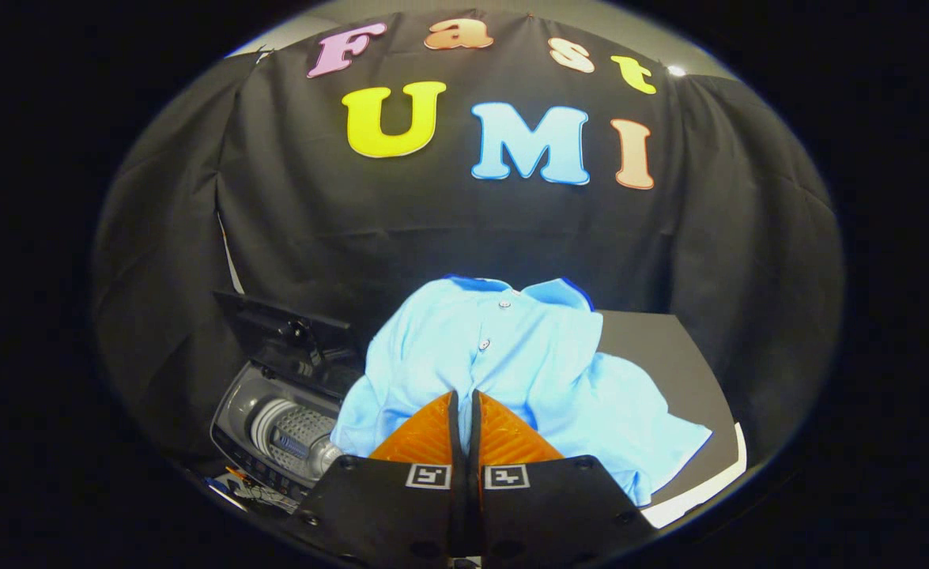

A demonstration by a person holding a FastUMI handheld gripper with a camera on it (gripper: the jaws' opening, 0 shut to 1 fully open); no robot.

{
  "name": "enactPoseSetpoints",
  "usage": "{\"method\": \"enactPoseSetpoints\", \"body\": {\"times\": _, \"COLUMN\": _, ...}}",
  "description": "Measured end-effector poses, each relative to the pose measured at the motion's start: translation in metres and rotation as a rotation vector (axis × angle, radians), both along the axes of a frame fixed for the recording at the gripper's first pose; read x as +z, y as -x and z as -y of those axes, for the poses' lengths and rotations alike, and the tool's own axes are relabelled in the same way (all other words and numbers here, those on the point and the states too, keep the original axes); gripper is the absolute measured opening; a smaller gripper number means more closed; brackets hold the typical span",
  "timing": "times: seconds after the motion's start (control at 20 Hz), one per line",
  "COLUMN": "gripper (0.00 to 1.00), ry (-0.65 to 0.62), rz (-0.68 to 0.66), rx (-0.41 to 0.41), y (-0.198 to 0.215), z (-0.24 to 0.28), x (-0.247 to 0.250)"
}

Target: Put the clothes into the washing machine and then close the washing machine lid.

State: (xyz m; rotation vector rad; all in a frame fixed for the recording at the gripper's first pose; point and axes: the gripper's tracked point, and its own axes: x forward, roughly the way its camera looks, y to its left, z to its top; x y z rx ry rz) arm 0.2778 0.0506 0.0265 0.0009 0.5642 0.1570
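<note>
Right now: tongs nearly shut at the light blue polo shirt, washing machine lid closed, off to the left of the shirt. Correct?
One error: the washing machine lid is open, raised behind the drum. The gripper view shows this. The rest holds: tongs nearly shut at the light blue polo shirt, washing machine left of it.

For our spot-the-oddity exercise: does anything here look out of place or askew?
Nothing is damaged or spilled. The light blue shirt lies rumpled just beyond the nearly closed gripper, beside the washing machine, whose lid stands open.

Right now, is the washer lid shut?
No, the washing machine has its lid raised, leaving the drum exposed, left of the light blue shirt bunched against the tool.
</note>
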Motion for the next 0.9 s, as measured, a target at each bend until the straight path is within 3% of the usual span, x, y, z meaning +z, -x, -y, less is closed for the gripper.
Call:
{"method": "enactPoseSetpoints", "body": {"times": 0.4, "gripper": 0.01, "ry": -0.144, "rz": 0.118, "rx": 0.099, "y": 0.01, "z": -0.055, "x": 0.08}}
{"method": "enactPoseSetpoints", "body": {"times": 0.9, "gripper": 0.01, "ry": -0.205, "rz": 0.107, "rx": 0.352, "y": 0.038, "z": -0.193, "x": 0.105}}
